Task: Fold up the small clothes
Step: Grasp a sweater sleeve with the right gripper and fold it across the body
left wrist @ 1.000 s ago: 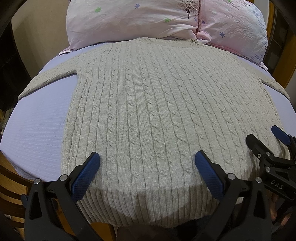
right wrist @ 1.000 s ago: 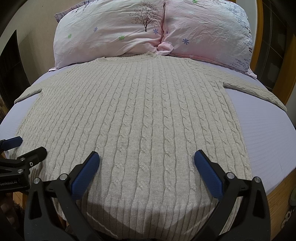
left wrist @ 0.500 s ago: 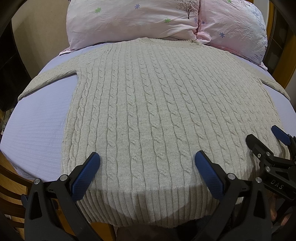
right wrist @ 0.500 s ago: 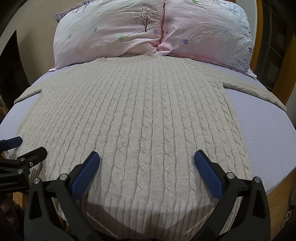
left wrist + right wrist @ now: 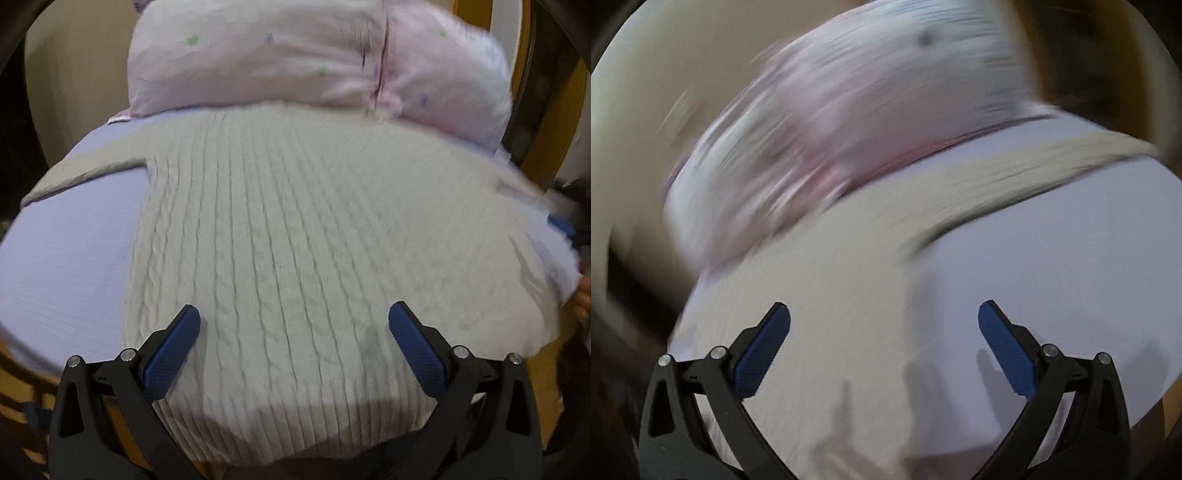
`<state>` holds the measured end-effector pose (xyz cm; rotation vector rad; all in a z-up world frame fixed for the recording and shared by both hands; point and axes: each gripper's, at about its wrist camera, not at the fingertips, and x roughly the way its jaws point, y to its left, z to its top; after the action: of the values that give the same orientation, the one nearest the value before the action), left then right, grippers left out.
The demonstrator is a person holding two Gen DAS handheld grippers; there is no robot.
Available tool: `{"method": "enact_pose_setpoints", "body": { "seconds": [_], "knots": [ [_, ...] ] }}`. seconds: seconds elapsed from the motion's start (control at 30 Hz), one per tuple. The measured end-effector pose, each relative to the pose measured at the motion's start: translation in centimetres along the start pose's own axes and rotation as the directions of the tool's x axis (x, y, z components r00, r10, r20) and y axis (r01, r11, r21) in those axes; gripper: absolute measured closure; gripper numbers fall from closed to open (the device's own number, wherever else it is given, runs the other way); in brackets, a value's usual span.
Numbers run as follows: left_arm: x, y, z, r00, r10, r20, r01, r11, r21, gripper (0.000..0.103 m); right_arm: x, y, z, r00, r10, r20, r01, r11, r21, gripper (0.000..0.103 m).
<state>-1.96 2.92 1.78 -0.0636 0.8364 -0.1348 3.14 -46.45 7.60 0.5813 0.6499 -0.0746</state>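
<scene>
Nearest in the left wrist view, the left gripper (image 5: 294, 343) hangs over the ribbed hem of the cable-knit sweater (image 5: 295, 240), its blue pads (image 5: 170, 352) spread wide with nothing between them. The sweater lies flat and face-up on the lavender bedsheet (image 5: 66, 266), hem at the near edge of the bed, body running away toward the pillows.

The right gripper (image 5: 884, 343) is likewise fully open and empty, but its view is heavily smeared. It looks out over the sweater's right side and the bare bedsheet (image 5: 1071, 266) beyond it, with the right sleeve (image 5: 1034, 162) stretching away to the far right.

The main risk, as I judge it, is speed: a gripper swinging this quickly may close short of the sleeve or side seam, pinch the sheet along with the knit, or drag the loose weave and skew the flat body. The hem also overhangs the near edge, so a tug there could slide the sweater off.

Farthest back, the pink pillows (image 5: 258, 55) crowd the collar, which could snag a fold carried that way.
</scene>
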Motion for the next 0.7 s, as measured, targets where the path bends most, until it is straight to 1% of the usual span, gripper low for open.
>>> {"method": "enact_pose_setpoints", "body": {
  "seconds": [0.03,0.07,0.1,0.13,0.17,0.2,0.27,0.3,0.33,0.37,0.43,0.47,0.5,0.53,0.57,0.6,0.63,0.67,0.7],
  "knots": [
    [-0.3,0.7,0.6,0.999,-0.011,0.047,0.012,1.000,-0.014,0.001,0.5,-2.7,2.3,0.999,-0.047,0.011,0.046,0.995,0.088,0.016],
    [-0.8,1.5,0.9,0.996,-0.011,0.093,0.014,1.000,-0.023,0.001,0.9,-4.3,3.6,0.997,-0.072,0.014,0.069,0.988,0.142,0.030],
    [-1.5,2.4,1.5,0.987,-0.003,0.163,0.008,1.000,-0.029,0.001,1.7,-7.1,5.6,0.994,-0.110,0.015,0.104,0.966,0.238,0.040],
    [-1.9,3.1,1.9,0.979,0.001,0.206,0.006,0.999,-0.033,0.001,2.2,-9.0,6.8,0.991,-0.136,0.013,0.125,0.946,0.300,0.042],
    [-2.2,4.1,2.5,0.966,0.003,0.257,0.007,0.999,-0.040,0.001,2.7,-10.8,8.0,0.988,-0.153,0.012,0.139,0.924,0.356,0.043],
    [-2.3,4.7,3.0,0.961,0.002,0.277,0.011,0.999,-0.046,0.001,3.5,-12.7,9.2,0.984,-0.178,0.012,0.157,0.898,0.411,0.043],
    [-2.1,5.8,3.9,0.958,-0.003,0.286,0.022,0.998,-0.064,0.001,4.7,-14.9,10.7,0.978,-0.207,0.007,0.180,0.865,0.469,0.043],
    [-1.5,6.9,4.8,0.960,-0.006,0.280,0.031,0.996,-0.083,0.001,5.4,-16.0,11.4,0.978,-0.207,0.009,0.175,0.846,0.503,0.044],
    [-1.1,7.2,5.2,0.961,-0.003,0.276,0.031,0.995,-0.095,0.001,6.0,-16.9,11.9,0.979,-0.203,0.008,0.168,0.833,0.527,0.046],
    [-0.6,8.2,6.0,0.963,0.004,0.271,0.030,0.992,-0.121,0.001,6.9,-17.9,12.5,0.981,-0.193,0.019,0.150,0.815,0.560,0.049],
    [-0.1,9.3,6.5,0.964,0.013,0.265,0.029,0.987,-0.156,0.001,7.4,-18.8,12.6,0.978,-0.204,0.046,0.139,0.800,0.584,0.057],
    [0.2,10.4,7.2,0.963,0.014,0.268,0.037,0.982,-0.185,0.001,7.8,-19.2,12.9,0.977,-0.207,0.057,0.134,0.795,0.592,0.064],
    [-0.1,11.2,7.1,0.960,0.013,0.280,0.047,0.978,-0.205,0.001,8.9,-19.6,13.2,0.976,-0.210,0.062,0.135,0.797,0.589,0.077],
    [-0.3,12.3,7.0,0.954,0.010,0.300,0.063,0.971,-0.232,0.001,9.1,-19.5,13.5,0.976,-0.212,0.051,0.143,0.798,0.585,0.086],
    [-0.3,13.8,7.4,0.945,0.008,0.327,0.085,0.959,-0.270,0.001,9.3,-19.5,13.5,0.975,-0.216,0.044,0.152,0.803,0.577,0.092],
    [-0.7,14.8,6.9,0.939,0.013,0.343,0.094,0.951,-0.296,0.001,9.0,-18.5,13.8,0.968,-0.242,0.060,0.170,0.819,0.548,0.093],
    [-0.8,15.7,7.0,0.935,0.027,0.353,0.093,0.943,-0.321,0.001,7.9,-16.7,14.0,0.961,-0.255,0.111,0.171,0.857,0.487,0.093],
    [-0.9,16.7,7.1,0.933,0.052,0.357,0.080,0.936,-0.344,0.001,6.3,-14.1,14.1,0.954,-0.248,0.171,0.166,0.906,0.389,0.093],
    [-1.1,17.7,7.2,0.930,0.096,0.354,0.045,0.928,-0.369,0.001,5.6,-12.0,14.3,0.952,-0.231,0.199,0.160,0.933,0.322,0.093]
  ]
}}
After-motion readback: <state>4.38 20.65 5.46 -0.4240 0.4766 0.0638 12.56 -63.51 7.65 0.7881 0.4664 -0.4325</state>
